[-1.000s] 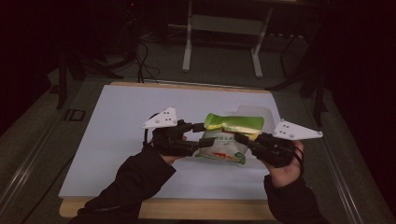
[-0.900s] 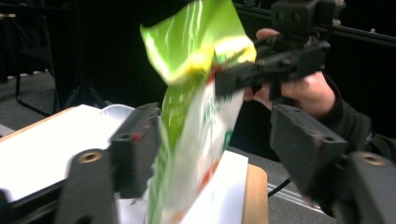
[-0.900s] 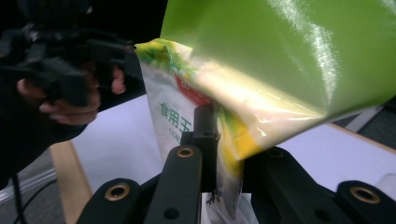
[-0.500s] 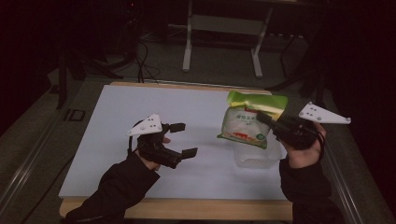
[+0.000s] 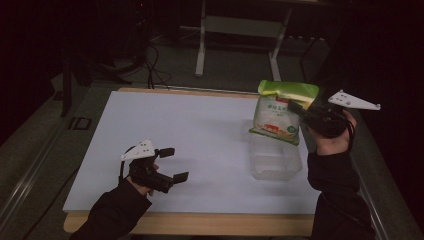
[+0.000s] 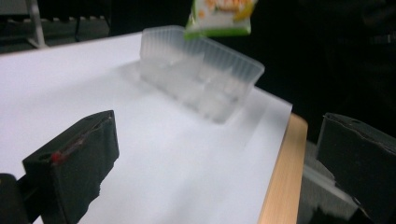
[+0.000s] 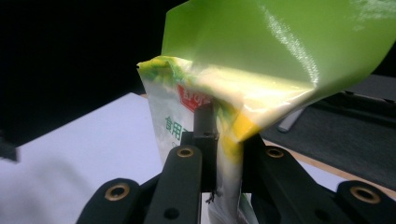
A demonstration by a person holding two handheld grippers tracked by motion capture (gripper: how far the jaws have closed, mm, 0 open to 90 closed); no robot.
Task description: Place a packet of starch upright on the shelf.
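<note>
Green-topped snack bag (image 5: 280,114), red logo, pinched by right hand-held gripper (image 5: 300,111) above clear tray (image 5: 275,159); left hand-held gripper (image 5: 172,164) wide open, empty

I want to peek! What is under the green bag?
A clear plastic box sits on the white table below the bag, which the right tool holds up. Box contents unclear.

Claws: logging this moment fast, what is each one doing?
Left claw: open, holding nothing.
Right claw: closed on the bag, above the clear tray.
</note>
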